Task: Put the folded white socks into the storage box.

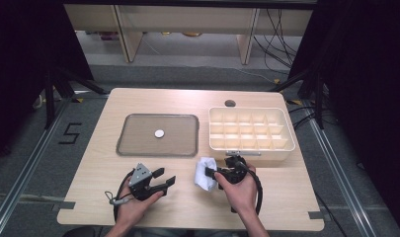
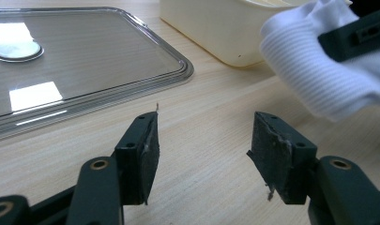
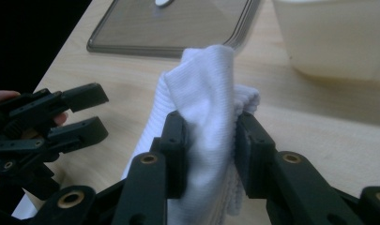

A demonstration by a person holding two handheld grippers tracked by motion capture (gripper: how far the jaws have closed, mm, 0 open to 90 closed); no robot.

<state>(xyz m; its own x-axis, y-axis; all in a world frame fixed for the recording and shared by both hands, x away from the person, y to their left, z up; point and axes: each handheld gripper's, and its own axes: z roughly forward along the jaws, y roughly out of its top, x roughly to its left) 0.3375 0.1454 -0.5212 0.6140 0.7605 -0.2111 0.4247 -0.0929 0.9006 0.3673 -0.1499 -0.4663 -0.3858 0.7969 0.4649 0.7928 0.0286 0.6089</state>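
Note:
A white ribbed cloth (image 1: 204, 174) lies bunched near the table's front, below the cream divided box (image 1: 251, 131). My right gripper (image 1: 212, 173) is shut on the cloth (image 3: 207, 108), a fold of it pinched between both jaws. My left gripper (image 1: 167, 177) stands open a short way to the left, with bare table between its pads (image 2: 145, 145). In the left gripper view the cloth (image 2: 319, 70) hangs at the upper right with a right gripper jaw on it. A clear tray (image 1: 158, 135) holds a small round white disc (image 1: 159, 133).
The cream box (image 2: 216, 28) has several empty compartments and stands right of the clear tray (image 2: 84, 70). A round hole (image 1: 230, 103) sits in the table behind the box. The left gripper (image 3: 51, 122) lies close to the cloth's left side. Bare table lies along the front edge.

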